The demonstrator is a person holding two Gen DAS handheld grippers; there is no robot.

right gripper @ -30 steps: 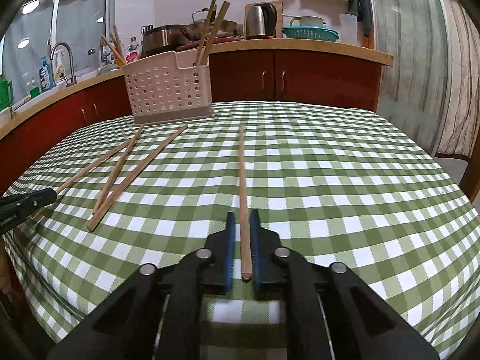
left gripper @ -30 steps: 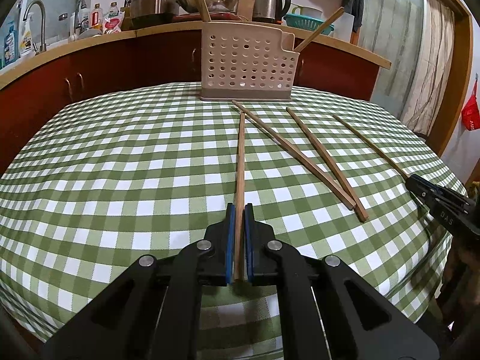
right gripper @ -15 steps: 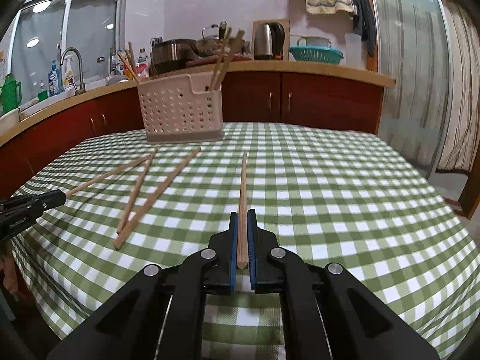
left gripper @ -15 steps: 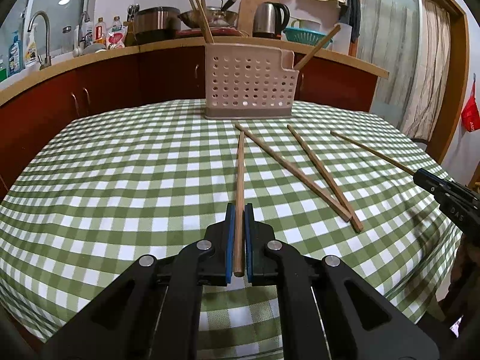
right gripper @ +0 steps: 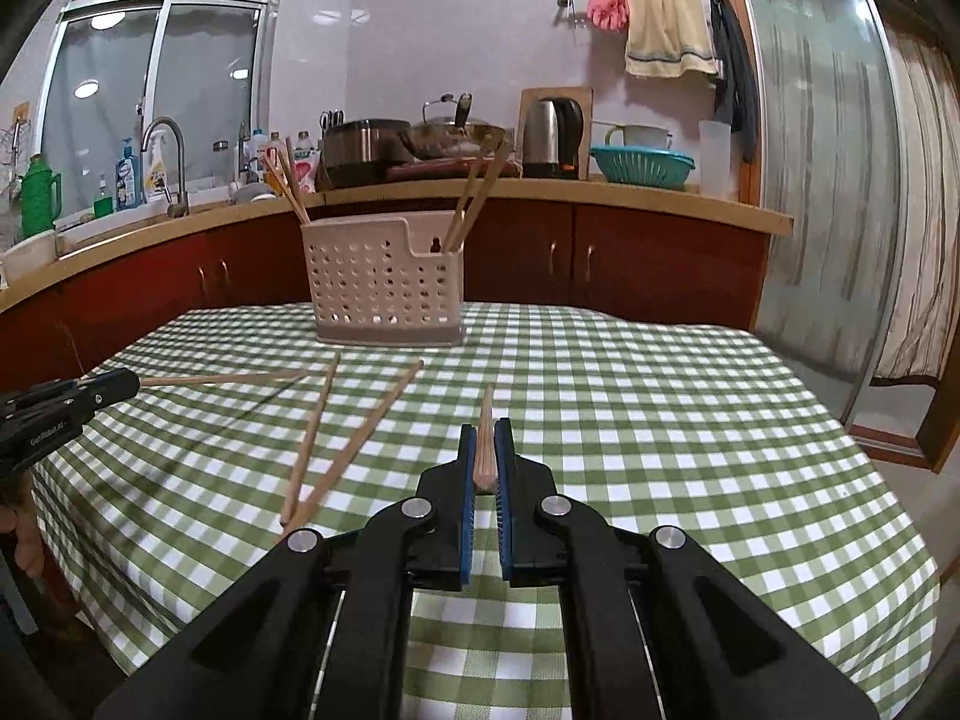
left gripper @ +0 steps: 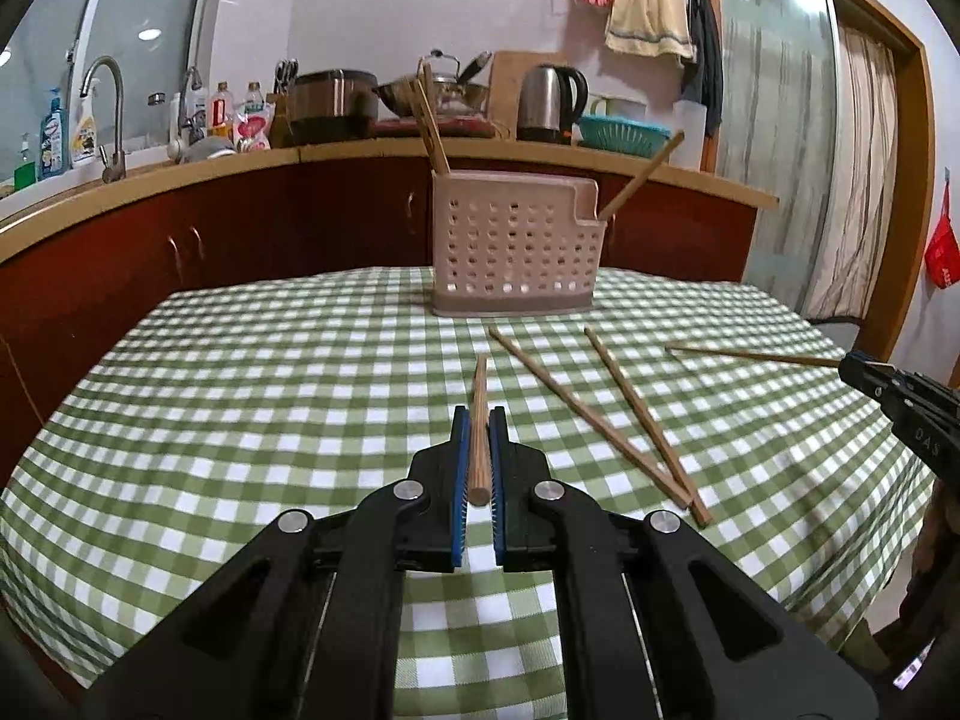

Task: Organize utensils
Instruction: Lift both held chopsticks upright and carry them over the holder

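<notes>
My left gripper (left gripper: 478, 420) is shut on a wooden chopstick (left gripper: 479, 402) and holds it lifted above the green checked tablecloth (left gripper: 240, 420). My right gripper (right gripper: 486, 429) is shut on another wooden chopstick (right gripper: 485, 420), also lifted. Each held chopstick points toward the beige perforated utensil holder (left gripper: 515, 252), which stands at the table's far side and shows in the right wrist view (right gripper: 384, 282) too. The holder has chopsticks standing in it at both ends. Two loose chopsticks (left gripper: 624, 414) lie crossed on the cloth between the grippers; they also show in the right wrist view (right gripper: 336, 438).
The right gripper's body (left gripper: 906, 414) shows at the right edge, the left gripper's body (right gripper: 54, 414) at the left edge. A kitchen counter (left gripper: 360, 150) with sink, pots and a kettle (left gripper: 549, 96) runs behind the table. Red cabinets stand below it.
Both grippers have risen and tilted up, lifting their chopsticks off the cloth. The right gripper closed on its chopstick. The holder now looks nearer in both views.
</notes>
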